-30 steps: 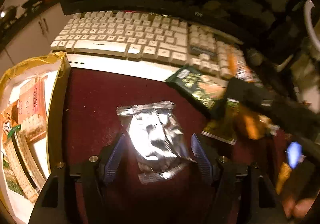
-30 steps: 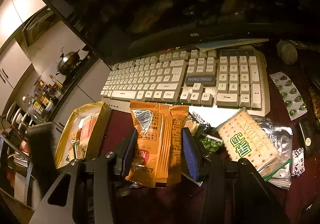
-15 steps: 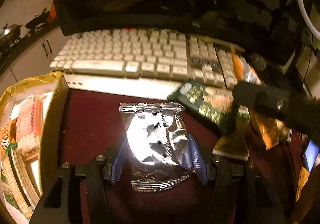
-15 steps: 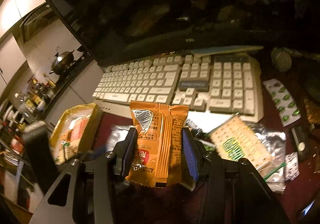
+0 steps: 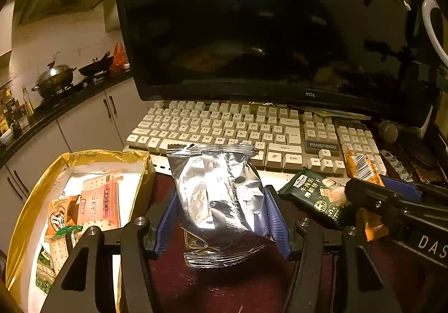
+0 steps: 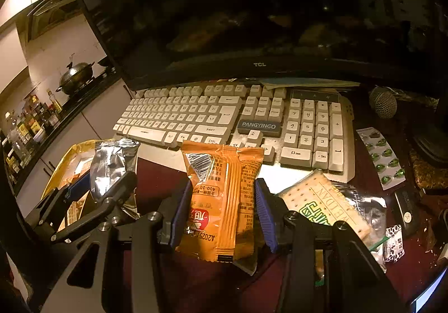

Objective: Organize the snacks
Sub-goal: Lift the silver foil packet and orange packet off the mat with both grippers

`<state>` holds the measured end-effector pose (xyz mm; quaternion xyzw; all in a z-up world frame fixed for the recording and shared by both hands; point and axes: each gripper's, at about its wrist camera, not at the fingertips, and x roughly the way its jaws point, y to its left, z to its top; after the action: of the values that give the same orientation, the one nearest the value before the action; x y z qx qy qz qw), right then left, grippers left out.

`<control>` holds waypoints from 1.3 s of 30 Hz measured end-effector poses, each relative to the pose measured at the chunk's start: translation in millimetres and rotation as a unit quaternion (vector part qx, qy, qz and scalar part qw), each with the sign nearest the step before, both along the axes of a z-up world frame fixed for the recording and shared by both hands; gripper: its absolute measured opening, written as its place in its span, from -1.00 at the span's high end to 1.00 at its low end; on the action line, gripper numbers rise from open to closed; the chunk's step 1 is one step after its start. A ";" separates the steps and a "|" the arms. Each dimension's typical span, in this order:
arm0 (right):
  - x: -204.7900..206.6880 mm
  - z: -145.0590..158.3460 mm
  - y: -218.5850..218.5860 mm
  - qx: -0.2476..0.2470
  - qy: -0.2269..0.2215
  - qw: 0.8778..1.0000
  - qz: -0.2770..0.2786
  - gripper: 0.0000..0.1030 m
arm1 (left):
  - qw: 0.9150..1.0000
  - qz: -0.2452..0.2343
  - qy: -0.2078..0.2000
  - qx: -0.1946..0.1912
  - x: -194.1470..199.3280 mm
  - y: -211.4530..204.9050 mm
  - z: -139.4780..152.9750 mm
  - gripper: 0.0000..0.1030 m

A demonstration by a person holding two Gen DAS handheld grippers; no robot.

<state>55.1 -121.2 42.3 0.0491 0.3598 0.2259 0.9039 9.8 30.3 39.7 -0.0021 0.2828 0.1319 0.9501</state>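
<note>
Clamped across the middle of a silver foil packet (image 5: 217, 201) by the left gripper (image 5: 219, 217), jaws just closed onto it — packet lifted, gold-lined box (image 5: 33, 201) at nine o'clock. Likely light, crinkly, slippery; best pinched mid-body, not by the sealed ends. Orange wrapper (image 6: 224, 201) pinched narrow in the right gripper (image 6: 221, 212) — soft, probably crushable.
</note>
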 end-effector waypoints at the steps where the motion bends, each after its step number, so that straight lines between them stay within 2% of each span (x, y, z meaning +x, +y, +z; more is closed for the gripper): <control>1: 0.0 -0.1 0.1 0.000 0.000 1.000 0.001 0.14 | 1.000 0.002 0.001 0.001 0.1 -0.1 -0.2 -0.21; 21: -2.6 -0.1 -0.2 0.003 0.002 1.000 -0.003 0.14 | 1.000 0.005 -0.009 0.024 -4.8 -7.6 0.2 -0.21; 29: -3.1 1.3 -2.0 0.007 0.000 1.000 -0.006 0.14 | 0.998 0.025 -0.018 0.048 -7.8 -9.9 1.6 -0.21; 39: -3.3 2.1 -2.0 0.008 -0.001 1.000 -0.007 0.14 | 0.998 0.040 -0.009 0.056 -3.9 -7.3 -0.7 -0.21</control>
<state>51.9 -123.2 44.3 0.0582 0.3569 0.2224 0.9054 5.9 23.0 39.0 0.0385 0.2662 0.1851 0.9452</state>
